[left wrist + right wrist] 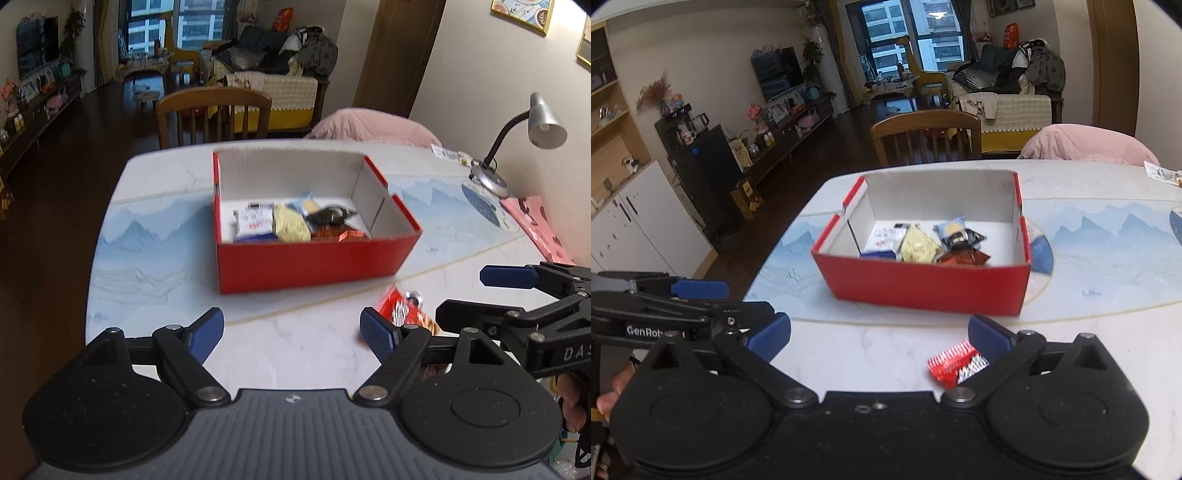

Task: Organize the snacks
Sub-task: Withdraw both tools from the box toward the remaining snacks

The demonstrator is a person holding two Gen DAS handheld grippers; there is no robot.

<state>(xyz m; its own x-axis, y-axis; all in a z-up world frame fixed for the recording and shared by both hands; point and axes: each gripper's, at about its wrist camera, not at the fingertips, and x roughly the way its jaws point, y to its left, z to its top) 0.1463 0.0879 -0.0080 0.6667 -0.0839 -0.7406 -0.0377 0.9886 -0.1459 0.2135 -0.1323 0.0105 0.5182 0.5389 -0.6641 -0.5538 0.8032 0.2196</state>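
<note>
On the marble-patterned table [155, 266], several wrapped snacks are being kept together in the red box [923, 284], presumably as the collecting place. One red snack packet [955, 363] is lying outside, near the box, just before the right gripper [879, 336], whose tongs are being held wide apart, likely for a pickup. The left gripper [291, 328] is likewise being held apart, empty. The packet is partly hidden; box contents are blurred.
</note>
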